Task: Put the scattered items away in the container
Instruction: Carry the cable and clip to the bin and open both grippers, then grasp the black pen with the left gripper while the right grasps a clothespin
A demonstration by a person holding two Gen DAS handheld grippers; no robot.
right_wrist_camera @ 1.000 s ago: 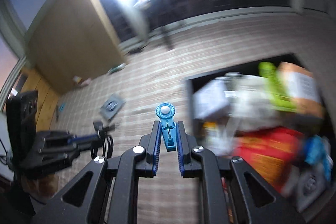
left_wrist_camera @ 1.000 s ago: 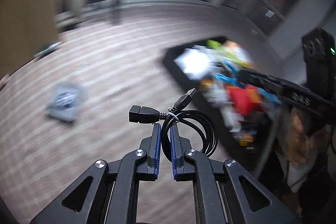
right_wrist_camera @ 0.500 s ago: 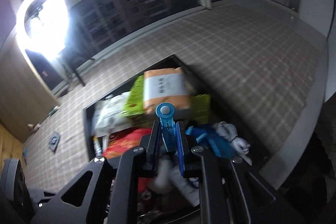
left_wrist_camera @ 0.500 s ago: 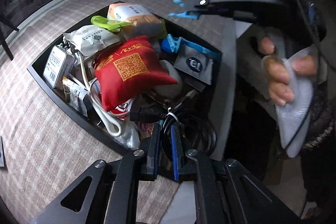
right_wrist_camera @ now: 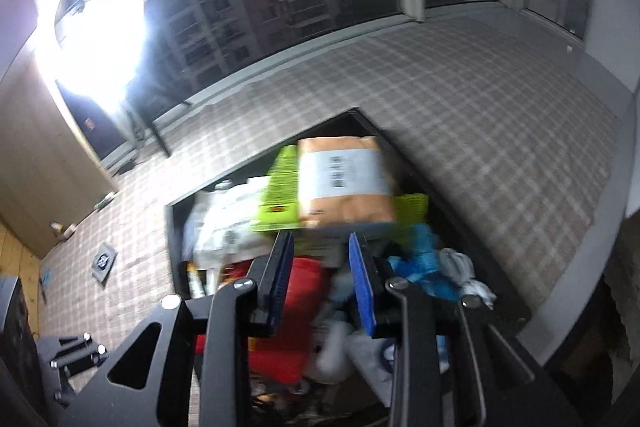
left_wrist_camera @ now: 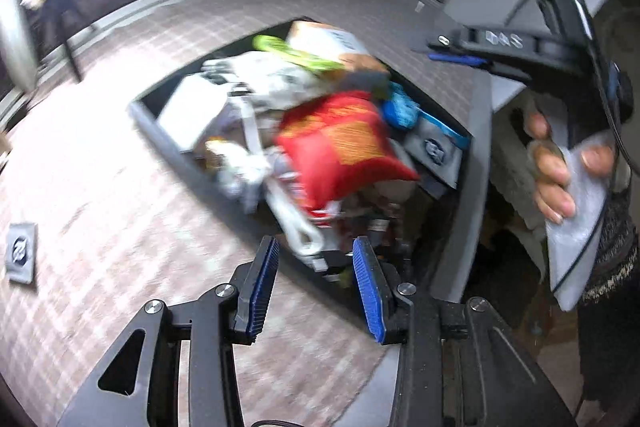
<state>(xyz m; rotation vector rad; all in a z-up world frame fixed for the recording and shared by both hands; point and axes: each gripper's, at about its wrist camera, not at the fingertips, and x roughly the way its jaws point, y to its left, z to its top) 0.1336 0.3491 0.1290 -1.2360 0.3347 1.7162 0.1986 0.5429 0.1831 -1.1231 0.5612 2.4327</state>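
Observation:
The black container (left_wrist_camera: 149, 117) on the checked cloth is piled with packets: a red bag (left_wrist_camera: 344, 147), an orange packet (left_wrist_camera: 326, 41) and a green one (left_wrist_camera: 280, 51). My left gripper (left_wrist_camera: 316, 267) hangs over the tray's near corner. Its jaws are opening and nothing is between the blue pads (left_wrist_camera: 262, 287). In the right wrist view my right gripper (right_wrist_camera: 320, 259) is above the red bag (right_wrist_camera: 300, 291), below the orange packet (right_wrist_camera: 344, 179). Its jaws are opening and hold nothing. I cannot pick out the black cable or the blue clip in the blurred heap.
A small grey packet (left_wrist_camera: 20, 251) lies alone on the cloth left of the tray, also seen as the grey packet (right_wrist_camera: 103, 261). A hand (left_wrist_camera: 556, 167) holds the right gripper (left_wrist_camera: 444, 49) past the grey table edge (left_wrist_camera: 478, 187). A bright ring lamp (right_wrist_camera: 92, 27) stands behind.
Both grippers swung over the tray and spread their jaws. The black cable has left the left jaws and the blue clip has left the right jaws.

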